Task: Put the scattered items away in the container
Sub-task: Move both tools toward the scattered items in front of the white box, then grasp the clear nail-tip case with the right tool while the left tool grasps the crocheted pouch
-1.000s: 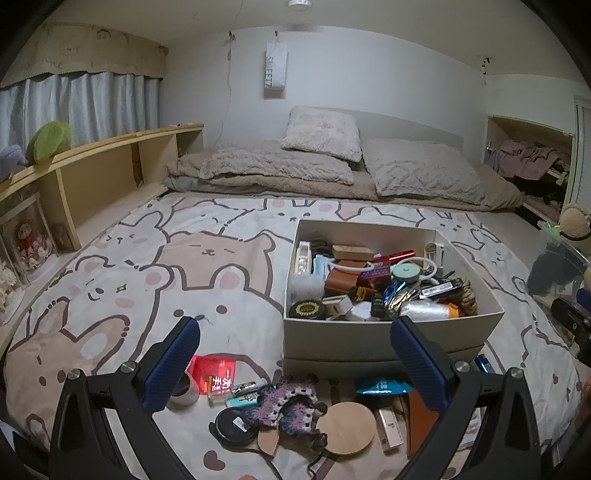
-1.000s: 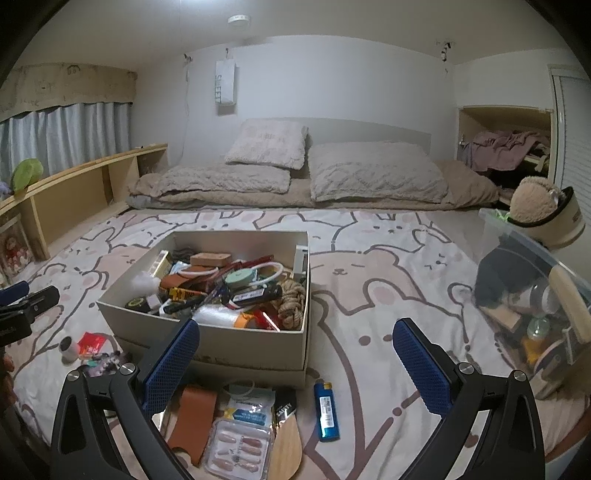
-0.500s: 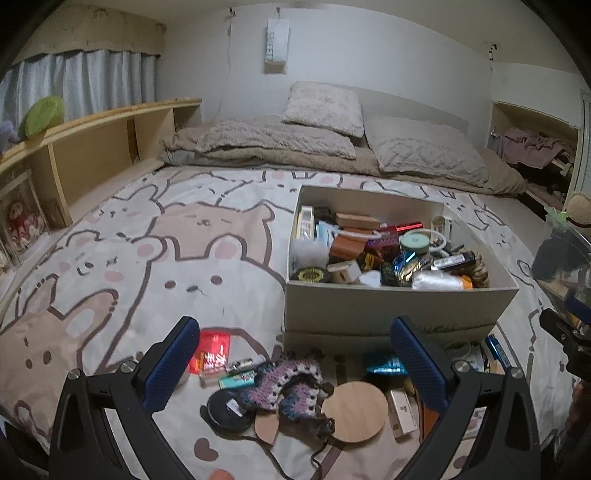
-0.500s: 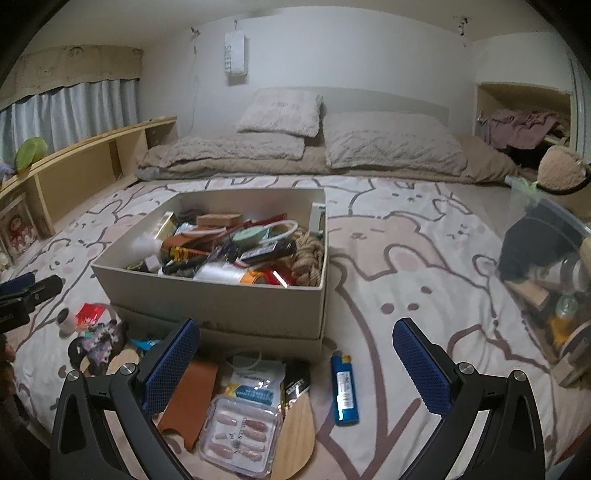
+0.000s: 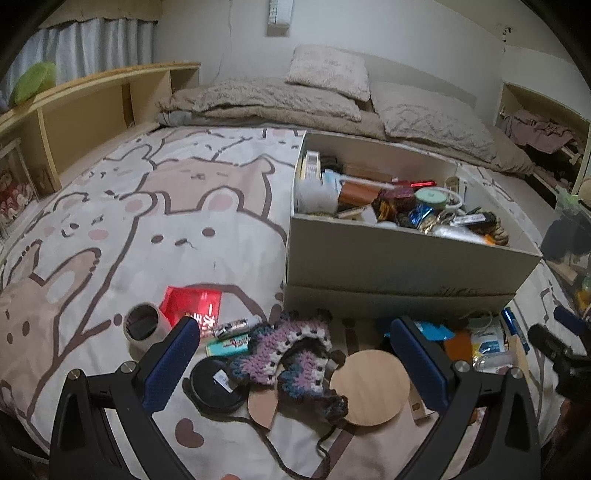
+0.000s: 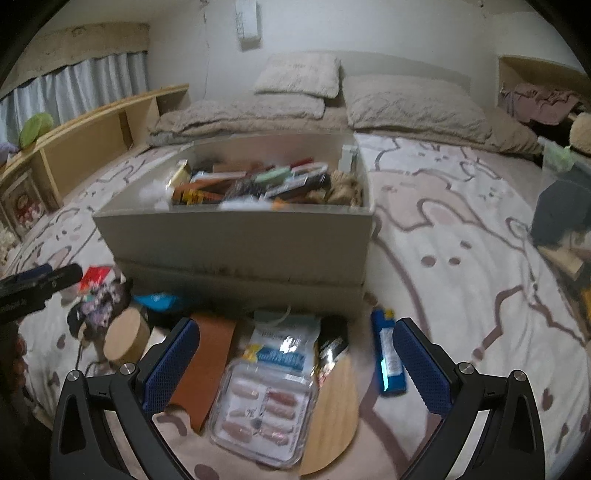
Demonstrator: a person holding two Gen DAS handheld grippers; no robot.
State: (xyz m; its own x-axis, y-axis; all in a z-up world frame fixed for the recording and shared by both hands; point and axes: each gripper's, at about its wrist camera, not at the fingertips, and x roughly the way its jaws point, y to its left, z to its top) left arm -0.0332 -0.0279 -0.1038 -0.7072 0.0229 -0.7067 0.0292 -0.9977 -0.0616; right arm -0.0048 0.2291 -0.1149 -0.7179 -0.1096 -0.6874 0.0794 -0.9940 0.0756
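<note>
1. The open grey-white cardboard box (image 5: 399, 254), already heaped with small items, sits on the cartoon-bear bedspread (image 5: 155, 206). Its long axis runs across both wrist views, and its near wall faces the cameras.
2. The left gripper (image 5: 295, 363) hangs with its jaws spread wide and nothing between them. Below the gap lie a purple, blue and white crocheted piece (image 5: 291, 354), a round black compact (image 5: 216, 384) and a round pale wooden disc (image 5: 369, 382).
3. Left of these stand a small white cup with a dark inside (image 5: 142, 326) and a glossy red packet (image 5: 194, 306) with white characters too blurred to read.
4. A silver tube (image 5: 234, 326) and a teal tube (image 5: 227, 345) lie just beside the crocheted piece, long axes pointing right and slightly up in the picture; their print is illegible.
5. The right gripper (image 6: 293, 365) is likewise wide open and empty, above a clear blister pack of pink press-on nails (image 6: 271, 391), whose long axis points toward the box. Its blue header card is unreadable.
6. A brown leather sleeve (image 6: 205, 365) lies left of the pack, lengthwise toward the box.
7. A blue lighter (image 6: 388, 356) lies right of the pack, also pointing toward the box, well short of its corner.
8. A white wall tag (image 6: 248, 22) carries vertical letters, not legible.
</note>
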